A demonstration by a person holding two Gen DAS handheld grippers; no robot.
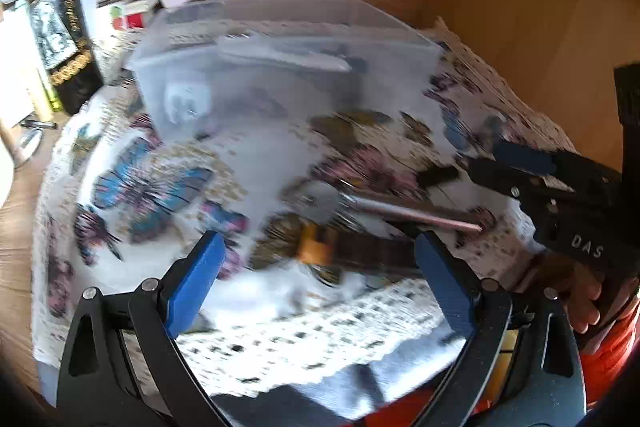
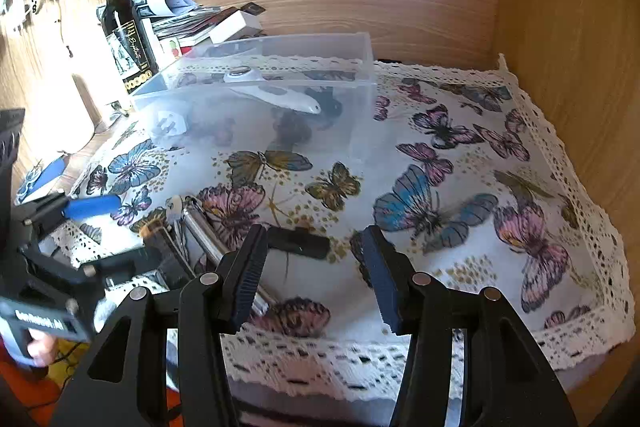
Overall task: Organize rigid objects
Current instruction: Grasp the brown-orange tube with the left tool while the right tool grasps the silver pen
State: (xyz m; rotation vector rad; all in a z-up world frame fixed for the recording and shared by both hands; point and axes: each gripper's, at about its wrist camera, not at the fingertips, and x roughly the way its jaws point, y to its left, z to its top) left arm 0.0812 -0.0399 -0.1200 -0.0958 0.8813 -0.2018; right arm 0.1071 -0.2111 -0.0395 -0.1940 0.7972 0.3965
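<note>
A clear plastic bin (image 2: 360, 95) stands at the back of the butterfly cloth (image 2: 460, 167) and holds a white device (image 2: 280, 99), a white plug (image 2: 170, 123) and dark items. On the cloth lie a small black bar (image 2: 298, 241), a metal rod (image 2: 208, 231) and a brown-and-orange object (image 1: 320, 247). My right gripper (image 2: 316, 267) is open just before the black bar. My left gripper (image 1: 320, 267) is open over the brown-and-orange object; the left wrist view is blurred. The bin (image 1: 400, 75) and rod (image 1: 412, 213) show there too.
A dark wine bottle (image 2: 124, 27), stacked papers and boxes (image 2: 200, 23) stand left of the bin. Wooden walls close the back and right. The cloth's lace edge (image 2: 360, 359) hangs over the front. My right gripper shows in the left wrist view (image 1: 520, 163).
</note>
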